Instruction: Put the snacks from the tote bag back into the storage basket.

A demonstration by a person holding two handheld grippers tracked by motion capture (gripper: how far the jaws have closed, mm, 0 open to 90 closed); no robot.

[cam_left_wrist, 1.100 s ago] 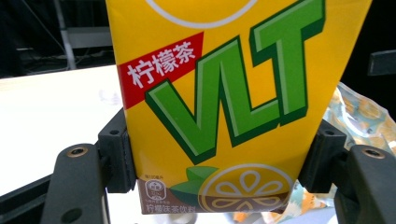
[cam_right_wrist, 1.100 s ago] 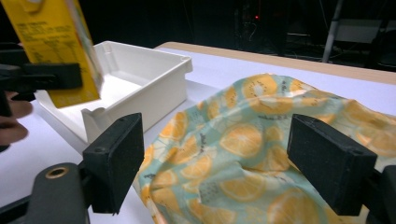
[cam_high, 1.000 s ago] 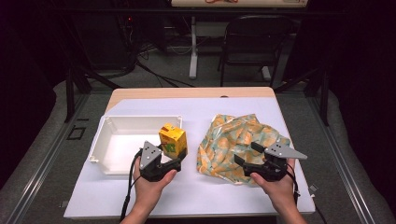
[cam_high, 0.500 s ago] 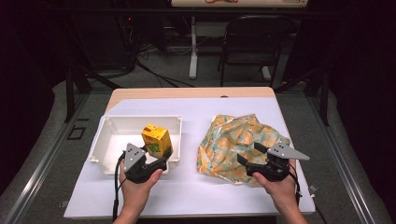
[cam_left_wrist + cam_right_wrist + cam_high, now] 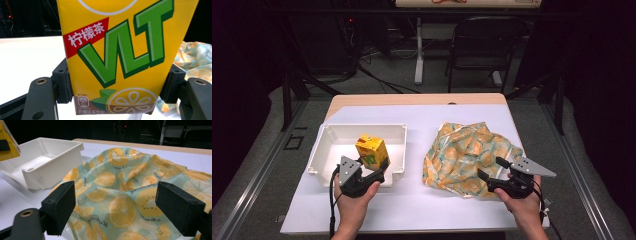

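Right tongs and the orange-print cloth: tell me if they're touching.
Cannot tell. In the right gripper view the right tongs stand open with the cloth between and beyond the pads, but no plain contact or gap shows; the high view is too small to settle it.

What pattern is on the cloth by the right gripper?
The cloth is pale green with orange citrus slices, clearest in the right gripper view.

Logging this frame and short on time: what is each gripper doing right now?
Left gripper: shut on the yellow drink carton, over the white bin.
Right gripper: open, at the fruit-print cloth, nothing gripped.
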